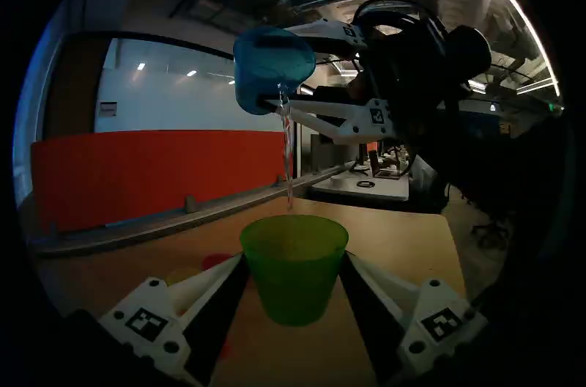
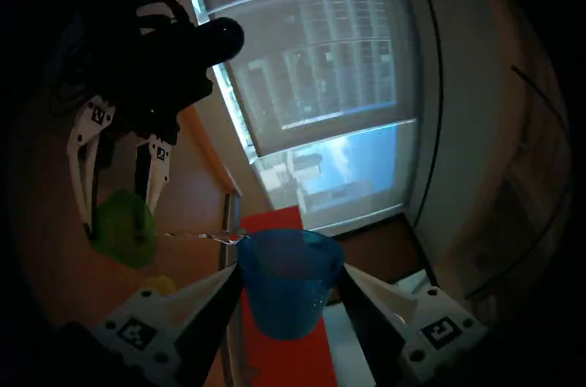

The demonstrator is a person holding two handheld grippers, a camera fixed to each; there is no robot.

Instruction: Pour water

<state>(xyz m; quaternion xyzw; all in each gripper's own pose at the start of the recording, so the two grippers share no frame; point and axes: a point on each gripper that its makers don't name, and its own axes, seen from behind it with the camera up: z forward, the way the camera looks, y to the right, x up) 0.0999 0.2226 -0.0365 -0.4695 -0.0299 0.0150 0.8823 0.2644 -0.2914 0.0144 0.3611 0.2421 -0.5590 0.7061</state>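
Left claw [image 1: 293, 258]: clamped on the green cup [image 1: 295, 284], held upright over the wooden counter [image 1: 399, 237].
Right claw [image 2: 289, 271]: gripping the blue cup [image 2: 287, 299], tipped, higher than the green cup.
Water [image 1: 287, 145]: thin stream falling from the blue cup's rim toward the green cup.

The right gripper [image 2: 289, 270] clamps a blue cup [image 2: 287, 299] between its two white fingers at the bottom centre. A thin stream of water [image 2: 198, 236] leaves the cup's rim and runs left toward a green cup [image 2: 124, 229]. The left gripper [image 2: 121, 217], farther off at the upper left, grips that green cup between its fingers over a wooden table [image 2: 51, 284]. A large bright window [image 2: 329, 94] is behind. A red panel [image 2: 293, 361] lies beneath the blue cup.
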